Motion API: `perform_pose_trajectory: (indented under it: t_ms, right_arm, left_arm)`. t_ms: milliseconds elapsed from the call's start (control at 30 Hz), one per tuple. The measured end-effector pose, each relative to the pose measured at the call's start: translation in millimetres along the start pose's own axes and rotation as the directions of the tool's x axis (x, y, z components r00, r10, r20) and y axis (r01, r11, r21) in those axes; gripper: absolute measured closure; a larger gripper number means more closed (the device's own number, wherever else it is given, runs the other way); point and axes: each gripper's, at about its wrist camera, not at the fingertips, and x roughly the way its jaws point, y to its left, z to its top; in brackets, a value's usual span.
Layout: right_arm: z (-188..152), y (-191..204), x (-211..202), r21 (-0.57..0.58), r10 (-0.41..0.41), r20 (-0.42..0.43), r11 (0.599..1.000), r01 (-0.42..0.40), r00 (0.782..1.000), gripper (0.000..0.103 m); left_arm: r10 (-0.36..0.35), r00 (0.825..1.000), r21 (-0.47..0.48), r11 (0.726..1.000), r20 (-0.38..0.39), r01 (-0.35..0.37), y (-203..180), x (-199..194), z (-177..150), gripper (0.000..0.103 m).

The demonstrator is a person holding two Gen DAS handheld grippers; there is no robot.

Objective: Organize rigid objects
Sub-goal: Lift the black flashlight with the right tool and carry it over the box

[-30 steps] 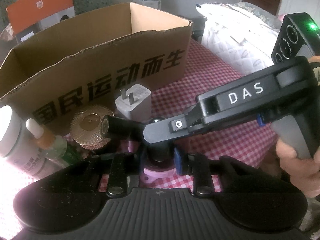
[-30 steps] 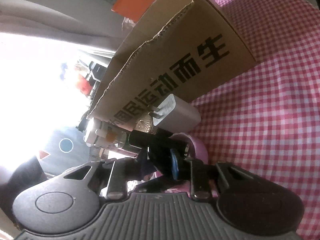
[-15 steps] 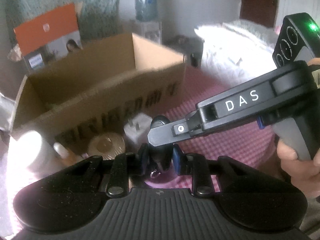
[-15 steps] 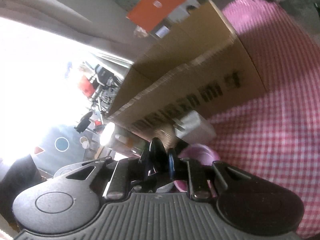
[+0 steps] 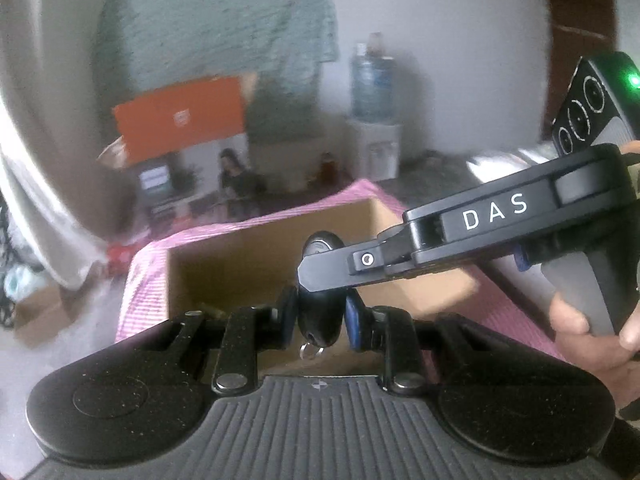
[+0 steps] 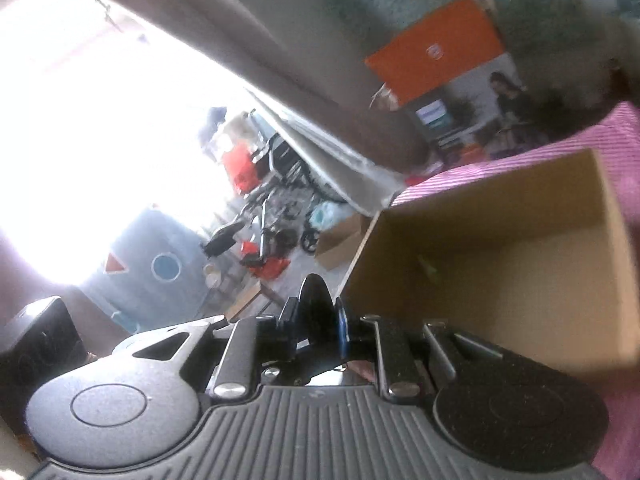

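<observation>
Both grippers are clamped on the same small black object (image 5: 318, 312), which looks like a key fob or a small clamshell device with a metal ring hanging from its lower end: the left gripper (image 5: 318, 314) has its blue-padded fingers pressed against its sides, and the right gripper (image 6: 316, 320) pinches a thin dark edge of it, the right tool's arm reaching across from the right in the left wrist view. The object is in the air, above the near wall of the open cardboard box (image 5: 240, 264) that stands on the pink checked cloth of the worktop (image 5: 138, 280). As a judgement, the task is in the middle of one transfer: this item is picked up and carried toward the box, but not yet dropped in, so the release over the opening is still to come. How many other things wait to be sorted cannot be told from here, since the worktop in front of the box is hidden behind the grippers. As for the box itself, the right wrist view looks into it (image 6: 500, 240) and shows bare brown walls with only a small greenish smudge on one wall; the floor of the box is mostly hidden and blurred, so whether anything already lies inside cannot be told
</observation>
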Motion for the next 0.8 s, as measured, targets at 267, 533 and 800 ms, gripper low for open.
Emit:
perform_pose_trajectory:
  t_ms: [267, 533, 800]
  right_arm:
    - [56, -50, 105, 0.122, 0.024, -0.241, 0.993, 0.005, 0.97, 0.083]
    - [54, -102, 178, 0.234, 0.048, -0.437, 0.97, 0.061, 0.898, 0.083]
    - [46, -123, 224, 0.247, 0.02, -0.526, 0.96, 0.131, 0.85, 0.083]
  left_arm:
    - [0.046, 0.981, -0.106, 0.992, -0.191, -0.067, 50, 77, 14, 0.079]
    - [0.074, 0.937, -0.1, 0.988, -0.342, -0.115, 71, 123, -1, 0.078]
    - [0.081, 0.941, -0.128, 0.983, -0.329, -0.129, 80, 119, -2, 0.078]
